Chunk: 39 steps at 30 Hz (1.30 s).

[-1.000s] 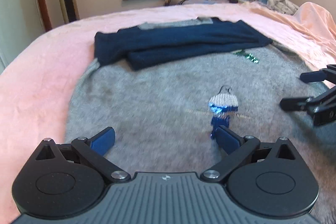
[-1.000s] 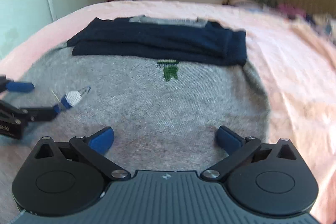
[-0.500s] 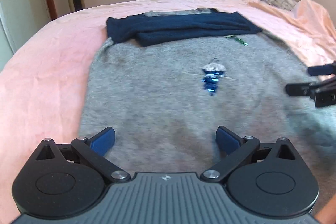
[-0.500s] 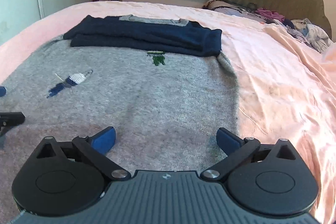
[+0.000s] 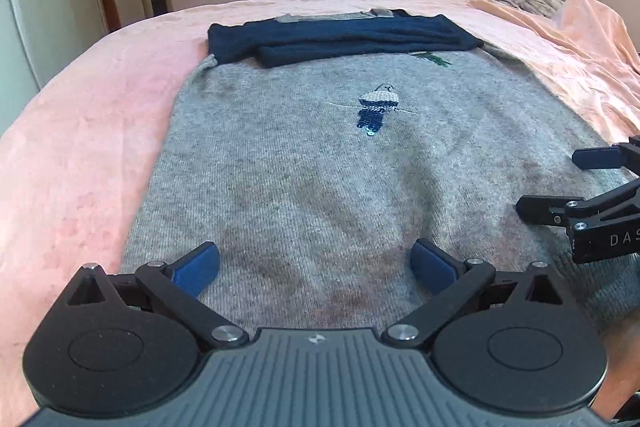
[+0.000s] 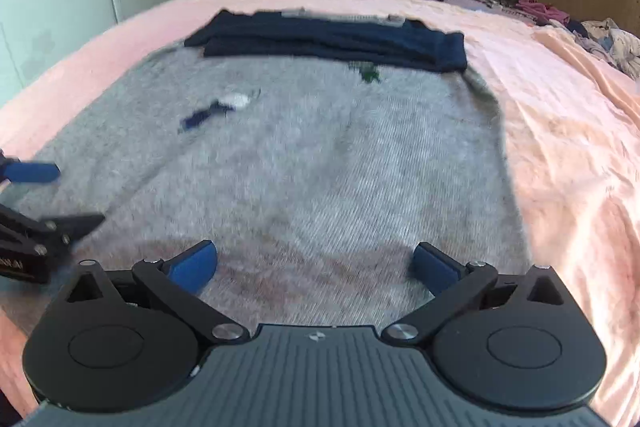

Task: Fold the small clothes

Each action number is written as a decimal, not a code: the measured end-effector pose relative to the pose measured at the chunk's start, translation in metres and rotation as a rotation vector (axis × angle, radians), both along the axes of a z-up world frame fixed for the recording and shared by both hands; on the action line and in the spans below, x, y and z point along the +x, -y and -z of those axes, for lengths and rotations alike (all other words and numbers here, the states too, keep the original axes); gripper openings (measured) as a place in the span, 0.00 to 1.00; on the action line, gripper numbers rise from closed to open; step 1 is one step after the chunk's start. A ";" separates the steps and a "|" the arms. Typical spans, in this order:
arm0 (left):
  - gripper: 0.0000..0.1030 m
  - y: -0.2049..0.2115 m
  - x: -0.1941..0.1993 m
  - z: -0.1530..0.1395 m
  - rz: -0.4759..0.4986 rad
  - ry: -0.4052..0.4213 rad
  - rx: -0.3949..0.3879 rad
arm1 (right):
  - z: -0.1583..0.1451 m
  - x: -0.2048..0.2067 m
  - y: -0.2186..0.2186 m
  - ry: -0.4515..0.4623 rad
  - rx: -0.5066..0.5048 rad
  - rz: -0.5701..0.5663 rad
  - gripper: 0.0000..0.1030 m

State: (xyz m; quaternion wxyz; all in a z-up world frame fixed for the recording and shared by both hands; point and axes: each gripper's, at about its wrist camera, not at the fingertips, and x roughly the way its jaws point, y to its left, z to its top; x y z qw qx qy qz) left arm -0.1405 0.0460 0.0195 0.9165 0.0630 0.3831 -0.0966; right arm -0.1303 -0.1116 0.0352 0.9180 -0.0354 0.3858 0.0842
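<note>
Left gripper [image 5: 314,265]: fingers spread wide, grasping nothing, over the sweater's near hem.
Right gripper [image 6: 314,265]: likewise spread and empty (beside the left, toward the bed's right edge).
Grey sweater [image 5: 300,167]: flat on the pink bed [image 5: 80,131], long axis running from the fingers toward the headboard.
Navy sleeves [image 5: 340,37]: folded across the far end.
Nearer hand: neither; both sit at the hem.

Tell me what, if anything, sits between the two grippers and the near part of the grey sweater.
Nothing visible does. The left gripper and right gripper are both open over bare knit of the grey sweater. The folded navy sleeves lie across its far end, well beyond both.
</note>
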 end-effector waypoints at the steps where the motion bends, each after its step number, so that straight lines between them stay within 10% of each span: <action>1: 1.00 0.000 -0.004 -0.003 -0.017 -0.006 0.001 | 0.003 -0.005 0.000 0.031 0.000 -0.001 1.00; 34: 1.00 0.011 -0.050 -0.003 0.094 0.004 -0.007 | -0.013 -0.045 -0.004 0.016 0.019 0.026 1.00; 39: 1.00 -0.048 -0.052 -0.026 -0.055 0.057 -0.127 | -0.026 -0.060 0.037 0.003 0.131 0.017 1.00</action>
